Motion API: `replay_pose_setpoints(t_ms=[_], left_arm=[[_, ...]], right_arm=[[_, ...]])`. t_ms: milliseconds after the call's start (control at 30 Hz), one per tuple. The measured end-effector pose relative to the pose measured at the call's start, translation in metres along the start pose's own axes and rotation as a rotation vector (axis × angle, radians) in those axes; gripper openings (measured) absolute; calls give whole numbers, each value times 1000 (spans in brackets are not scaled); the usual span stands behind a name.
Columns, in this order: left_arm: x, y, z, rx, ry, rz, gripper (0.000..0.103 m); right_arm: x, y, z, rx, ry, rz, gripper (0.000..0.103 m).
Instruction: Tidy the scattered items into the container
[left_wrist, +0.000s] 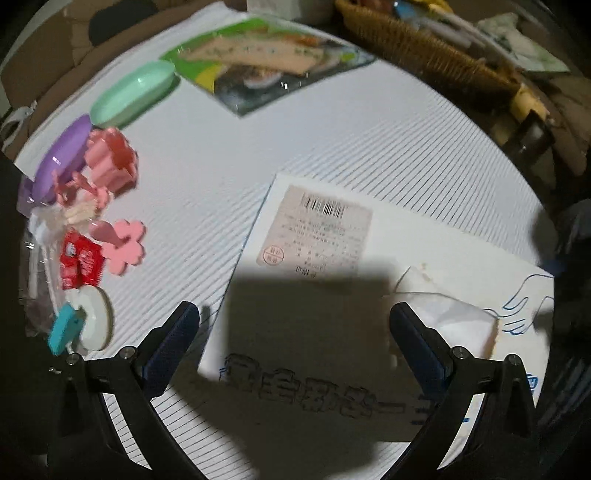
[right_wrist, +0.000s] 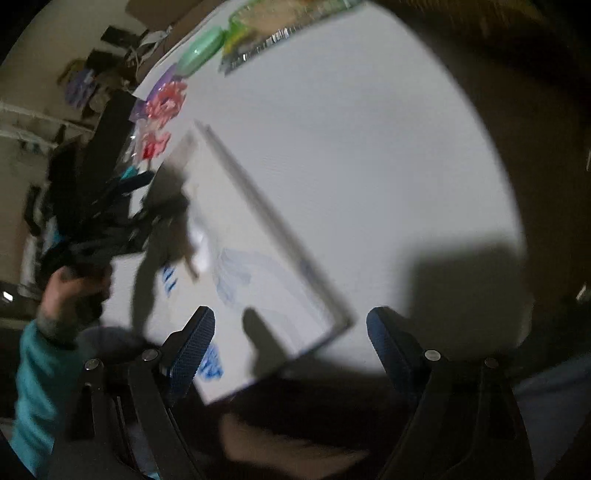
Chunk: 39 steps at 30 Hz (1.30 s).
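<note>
Pink clips (left_wrist: 110, 166), a red packet (left_wrist: 79, 264) and mint case (left_wrist: 133, 92) lie scattered beside a flat white box (left_wrist: 388, 266).

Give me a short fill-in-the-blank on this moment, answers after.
1. Both grippers, left and right, hold ____.
2. The label on the white box carries a ____.
3. The flower-shaped piece beside the red packet is ____.
4. The oval dish next to the purple one is ____.

Answers: nothing; barcode; pink; green
</note>
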<state>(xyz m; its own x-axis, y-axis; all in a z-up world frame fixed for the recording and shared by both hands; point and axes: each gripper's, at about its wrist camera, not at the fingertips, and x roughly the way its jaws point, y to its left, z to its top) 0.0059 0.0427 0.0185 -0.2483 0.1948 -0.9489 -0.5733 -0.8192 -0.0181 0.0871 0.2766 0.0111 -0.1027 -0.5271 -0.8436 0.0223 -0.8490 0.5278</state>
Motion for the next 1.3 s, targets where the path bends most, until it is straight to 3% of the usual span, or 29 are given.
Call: replay_pose_setpoints(t_ms=[133,267,333,433,600,667,800,933,1033,1200,1300], left_arm=[[4,5,-13,-55,-9,-12,103],[-1,12,-28,-170,-26,23,102],[-6,13,-38,-239,-10,33,102],[-17,16,-62,-368,8,5,102],[-29,4,-91,-420,9,21,103],[-32,10,-96,-452,-13,28,103],[-32,14,-99,-457,-26,72,103],[-44,17,-113,-479,-51,44,102],[-69,22,-114,-477,-97,66,102],[-148,56,-112,-495,-226,140,102],[-192,94,-115,-522,-276,189,102]], right_arm=[[9,30,-16,-145,39,-38,90],[24,49,-13,-204,52,-84,103],[25,52,-2,-204,22,-132,103],[20,50,21,-175,-40,-124,103],[39,62,49,-174,-59,-144,103],[48,76,49,-226,-87,-198,103],[63,94,29,-415,-120,-386,103],[53,93,24,-398,-137,-345,102],[35,118,20,-436,-167,-345,102],[-4,193,33,-522,-258,-271,102],[-11,248,56,-560,-276,-155,101]])
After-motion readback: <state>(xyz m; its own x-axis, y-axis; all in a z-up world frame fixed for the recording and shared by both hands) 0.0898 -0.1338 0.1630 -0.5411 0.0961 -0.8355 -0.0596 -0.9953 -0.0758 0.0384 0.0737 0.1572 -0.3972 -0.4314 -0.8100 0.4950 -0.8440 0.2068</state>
